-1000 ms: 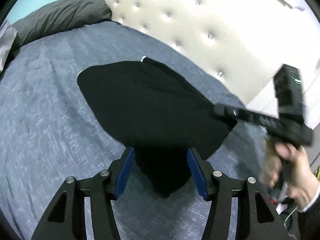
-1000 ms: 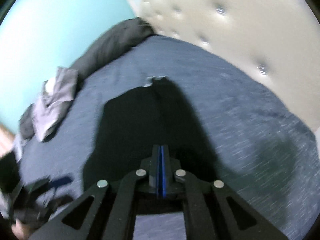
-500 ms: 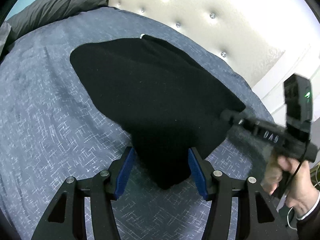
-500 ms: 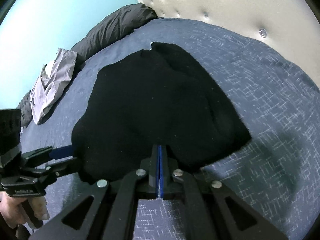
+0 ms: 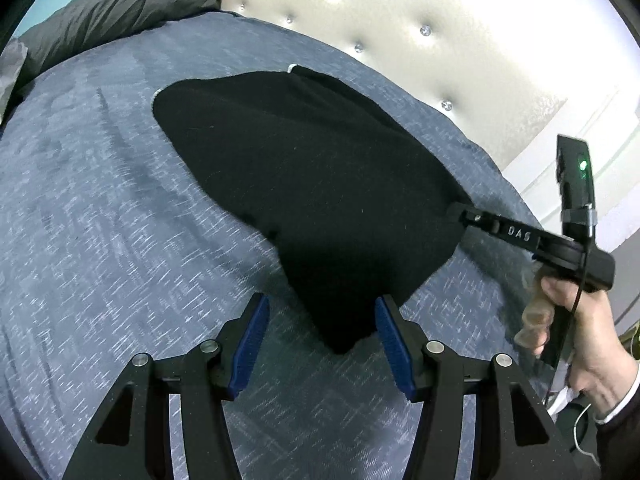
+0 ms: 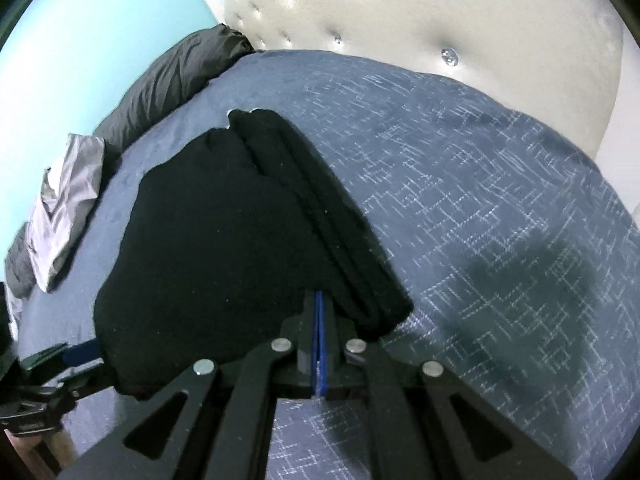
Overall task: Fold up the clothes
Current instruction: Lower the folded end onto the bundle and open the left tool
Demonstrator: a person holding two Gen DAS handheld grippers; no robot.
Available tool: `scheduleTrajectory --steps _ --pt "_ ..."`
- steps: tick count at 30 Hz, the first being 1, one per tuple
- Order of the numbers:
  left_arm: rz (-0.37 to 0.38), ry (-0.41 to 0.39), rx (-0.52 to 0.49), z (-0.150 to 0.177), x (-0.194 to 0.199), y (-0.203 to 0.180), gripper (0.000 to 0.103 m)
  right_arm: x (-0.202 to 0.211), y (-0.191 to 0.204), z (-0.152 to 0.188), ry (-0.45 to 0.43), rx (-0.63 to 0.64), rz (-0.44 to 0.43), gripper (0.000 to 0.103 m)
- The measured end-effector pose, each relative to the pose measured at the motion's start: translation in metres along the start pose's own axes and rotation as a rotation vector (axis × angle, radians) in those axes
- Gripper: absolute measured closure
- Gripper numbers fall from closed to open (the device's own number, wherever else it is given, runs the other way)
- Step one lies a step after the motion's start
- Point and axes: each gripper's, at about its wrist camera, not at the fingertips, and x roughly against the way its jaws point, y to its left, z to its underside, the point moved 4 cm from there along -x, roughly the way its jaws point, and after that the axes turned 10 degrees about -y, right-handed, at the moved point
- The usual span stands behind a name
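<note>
Black garment (image 5: 304, 184) pinched by right tongs (image 6: 319, 308)

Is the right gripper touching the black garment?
Touching. In the left wrist view the right gripper has its tips closed on the edge of the black garment, and the cloth hangs from them.

The light was bright and even. The tufted headboard (image 5: 460, 20) was nearly washed out, its studs glinting. A soft shadow fell on the bedspread (image 6: 520, 272) in the right wrist view. Both fisheye pictures bent strongly toward dark rounded corners. The black garment (image 5: 304, 184) showed almost no detail, and the bedspread's weave smeared slightly.
</note>
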Motion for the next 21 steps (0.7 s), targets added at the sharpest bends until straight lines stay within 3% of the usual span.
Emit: scheduleTrajectory --steps 8,21 --pt "-0.038 -0.045 0.051 0.005 0.037 0.014 0.044 0.045 0.009 0.0 -0.079 0.012 0.037 0.103" --pt "-0.053 -0.14 0.029 -0.01 0.121 -0.007 0.044 0.11 0.046 0.001 -0.145 0.02 0.025 0.101"
